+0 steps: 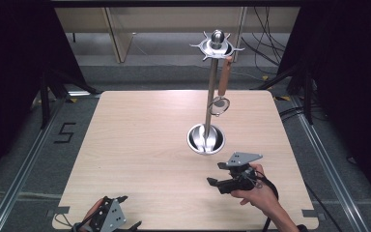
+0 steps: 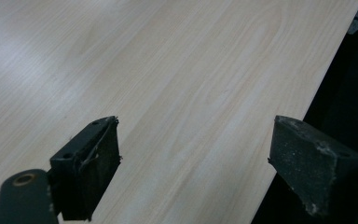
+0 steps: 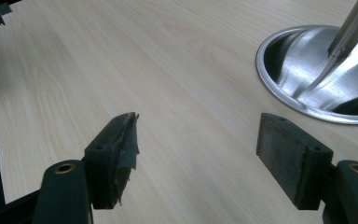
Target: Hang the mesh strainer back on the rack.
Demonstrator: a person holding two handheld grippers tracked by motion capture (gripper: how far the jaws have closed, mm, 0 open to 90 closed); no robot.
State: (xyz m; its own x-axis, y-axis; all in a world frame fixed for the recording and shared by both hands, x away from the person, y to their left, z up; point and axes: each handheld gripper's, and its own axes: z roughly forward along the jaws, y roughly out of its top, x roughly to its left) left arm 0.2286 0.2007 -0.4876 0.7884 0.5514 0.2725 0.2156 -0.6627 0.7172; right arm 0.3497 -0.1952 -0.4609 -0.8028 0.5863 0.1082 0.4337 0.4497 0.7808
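Gaping empty, both the left gripper [image 1: 125,212] and right gripper [image 1: 216,175] flank a shiny, seemingly steel stand [image 1: 206,137].

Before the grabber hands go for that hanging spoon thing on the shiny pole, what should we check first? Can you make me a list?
1. Right gripper jaws apart and holding nothing: ok.
2. Left gripper jaws apart and holding nothing: ok.
3. Utensil with the wooden handle hangs on the rack: ok.
4. Rack stands upright, its round base flat on the table: ok.
5. Bare table between right gripper and base: ok.
6. How firmly the utensil sits on its hook: cannot tell.
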